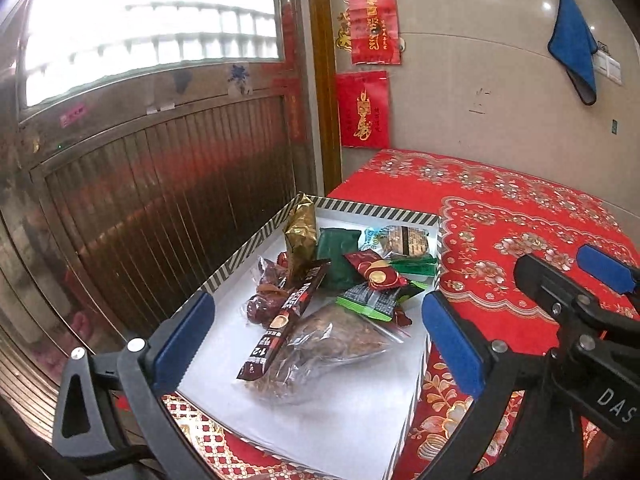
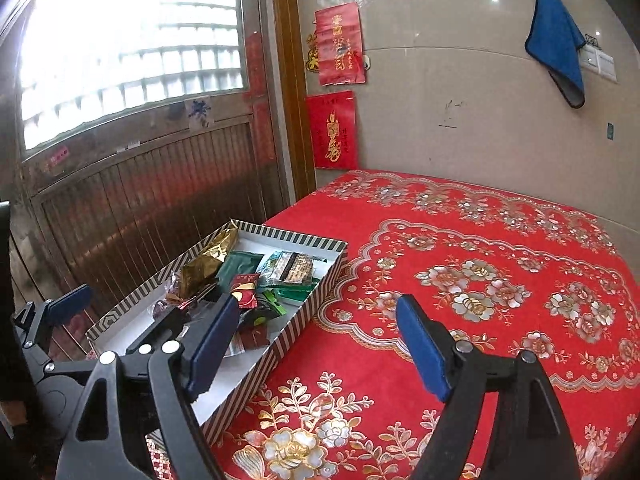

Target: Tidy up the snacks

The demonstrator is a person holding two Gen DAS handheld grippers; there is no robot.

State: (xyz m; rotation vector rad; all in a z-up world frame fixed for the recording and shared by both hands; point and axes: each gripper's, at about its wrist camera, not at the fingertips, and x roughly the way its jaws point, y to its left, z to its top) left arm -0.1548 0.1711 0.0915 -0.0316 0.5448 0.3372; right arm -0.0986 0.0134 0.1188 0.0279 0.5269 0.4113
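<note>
A shallow box [image 1: 240,256] with a striped rim and white floor sits at the left edge of the red floral tablecloth [image 1: 500,216]. Inside lie several snacks: a gold pouch [image 1: 300,236], a green packet [image 1: 336,256], a red-and-gold packet [image 1: 376,272], a dark coffee stick [image 1: 288,320], a clear bag of brown snacks [image 1: 332,340] and a bag of red dates [image 1: 266,288]. My left gripper [image 1: 316,344] hovers over the box's near half, open and empty. My right gripper [image 2: 318,346] is open and empty over the box's right wall [image 2: 304,296] and the cloth.
A brown metal door [image 1: 160,200] with a bright window stands just left of the table. The tiled wall behind carries red paper hangings [image 1: 364,108] and a blue towel [image 1: 572,48]. The tablecloth [image 2: 460,260] stretches right of the box.
</note>
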